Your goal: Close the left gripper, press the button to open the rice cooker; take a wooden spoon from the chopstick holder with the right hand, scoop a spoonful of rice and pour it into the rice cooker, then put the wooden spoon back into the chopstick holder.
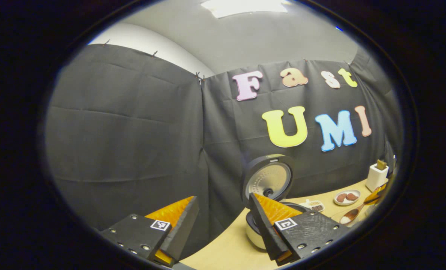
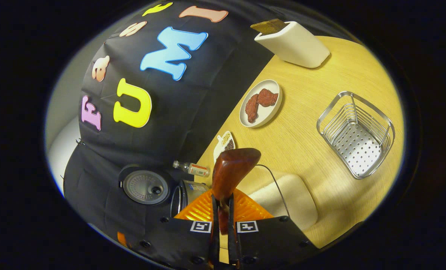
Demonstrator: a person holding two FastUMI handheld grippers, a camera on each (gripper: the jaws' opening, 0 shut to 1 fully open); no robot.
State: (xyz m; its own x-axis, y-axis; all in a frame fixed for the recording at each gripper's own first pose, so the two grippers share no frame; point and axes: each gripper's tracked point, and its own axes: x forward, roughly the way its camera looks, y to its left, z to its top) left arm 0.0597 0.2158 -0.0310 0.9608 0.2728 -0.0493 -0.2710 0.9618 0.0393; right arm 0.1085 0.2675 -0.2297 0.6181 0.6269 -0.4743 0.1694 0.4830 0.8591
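The rice cooker (image 1: 268, 187) stands open on the tabletop (image 2: 305, 123), lid up. The right gripper (image 2: 223, 215) is clamped on the wooden spoon (image 2: 231, 170), held over a clear tub of white rice (image 2: 287, 198). The left gripper (image 1: 223, 225) hangs spread apart, holding nothing. A white holder (image 2: 292, 44) stands at the back, near a plate (image 2: 261, 103) with brown pieces and an empty wire basket (image 2: 356, 135). No writing can be read.

Dim booth, overhead ceiling light (image 1: 245, 6), edges fisheye-warped.
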